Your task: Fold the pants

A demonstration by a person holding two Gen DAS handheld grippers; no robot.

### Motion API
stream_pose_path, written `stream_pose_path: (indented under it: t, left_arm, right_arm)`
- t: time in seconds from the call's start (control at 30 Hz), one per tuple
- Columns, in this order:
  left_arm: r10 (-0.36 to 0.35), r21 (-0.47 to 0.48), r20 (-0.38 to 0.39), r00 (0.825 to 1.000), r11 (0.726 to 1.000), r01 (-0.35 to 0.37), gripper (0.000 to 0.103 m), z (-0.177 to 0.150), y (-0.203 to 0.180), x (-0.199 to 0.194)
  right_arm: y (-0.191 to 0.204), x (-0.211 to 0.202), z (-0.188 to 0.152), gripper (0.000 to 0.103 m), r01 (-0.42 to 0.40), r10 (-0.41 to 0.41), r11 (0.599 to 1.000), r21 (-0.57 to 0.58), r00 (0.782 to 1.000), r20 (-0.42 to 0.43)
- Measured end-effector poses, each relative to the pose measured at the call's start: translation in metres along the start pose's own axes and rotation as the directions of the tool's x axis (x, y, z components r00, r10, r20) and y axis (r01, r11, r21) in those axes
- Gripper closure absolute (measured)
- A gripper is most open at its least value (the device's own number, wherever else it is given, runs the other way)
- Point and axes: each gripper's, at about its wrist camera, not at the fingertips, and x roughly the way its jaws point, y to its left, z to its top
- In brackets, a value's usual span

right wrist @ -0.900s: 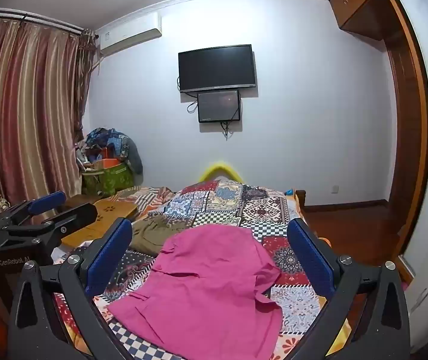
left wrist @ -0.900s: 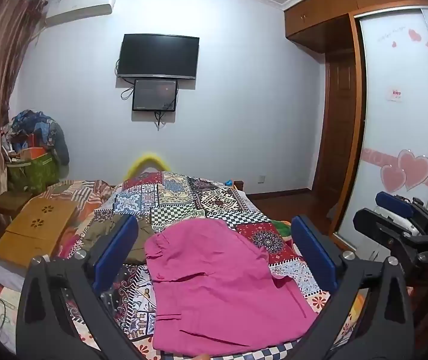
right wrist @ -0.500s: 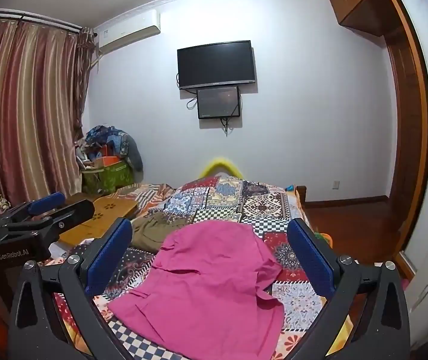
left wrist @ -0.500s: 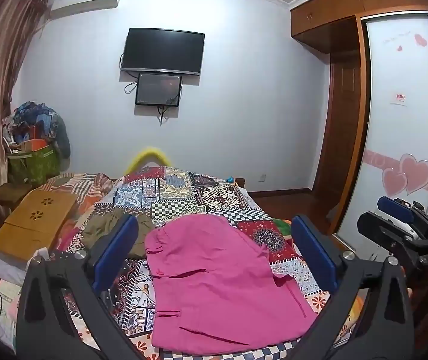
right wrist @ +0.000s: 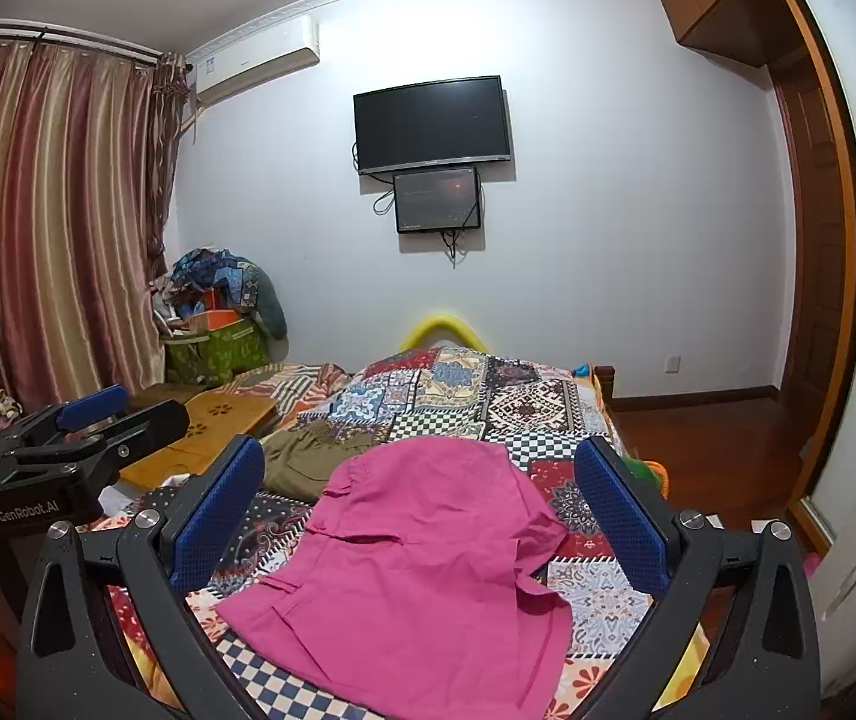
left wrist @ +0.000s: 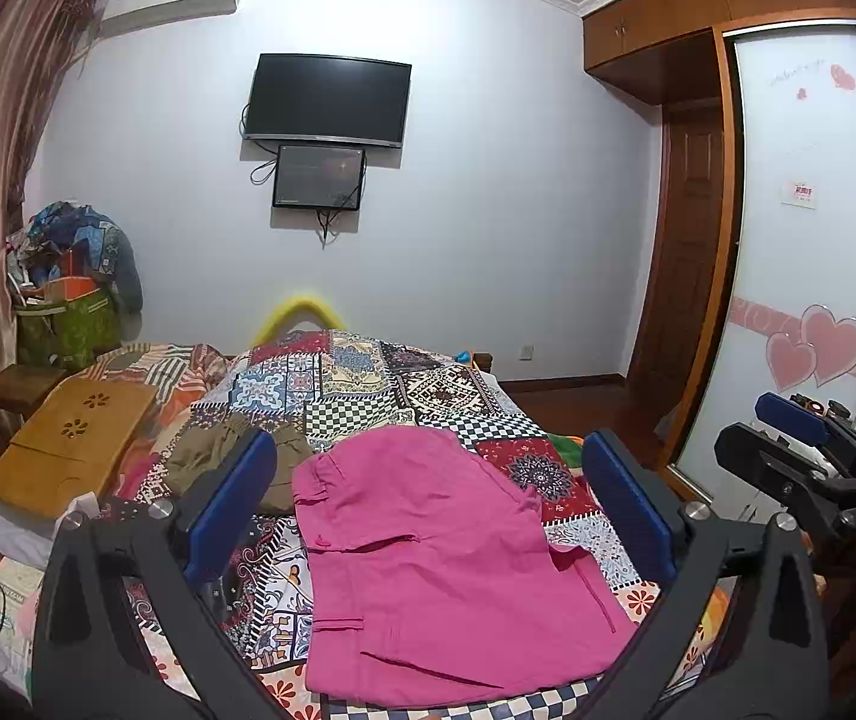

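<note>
Pink pants [left wrist: 445, 564] lie folded over on the patchwork bedspread [left wrist: 368, 396], near the bed's front edge; they also show in the right wrist view [right wrist: 422, 570]. My left gripper [left wrist: 428, 504] is open and empty, held above the pants, apart from them. My right gripper [right wrist: 419, 507] is open and empty, also above the pants. Each gripper shows at the side of the other's view: the right gripper [left wrist: 811, 456] and the left gripper [right wrist: 80, 444].
Olive-brown clothing [left wrist: 230, 456] lies left of the pants. A wooden lap tray [left wrist: 74, 444] rests on the bed's left side. A pile of bags and clothes [left wrist: 68, 294] stands by the curtain. A wardrobe [left wrist: 811, 276] and door are on the right.
Both grippers have tilted up slightly, so the bed sits a little lower in both views. The pants have not moved. Both grippers stay open.
</note>
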Motion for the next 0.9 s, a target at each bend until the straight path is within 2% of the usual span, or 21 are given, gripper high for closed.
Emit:
stream_pose_path:
  t: [0.9]
  left_arm:
    - [-0.002, -0.004, -0.007, 1.0, 1.0, 0.002, 0.0, -0.0033, 0.0006, 0.0019]
  right_arm:
    - [0.0011, 0.0014, 0.0022, 0.0, -0.004, 0.004, 1.0, 0.009, 1.0, -0.005]
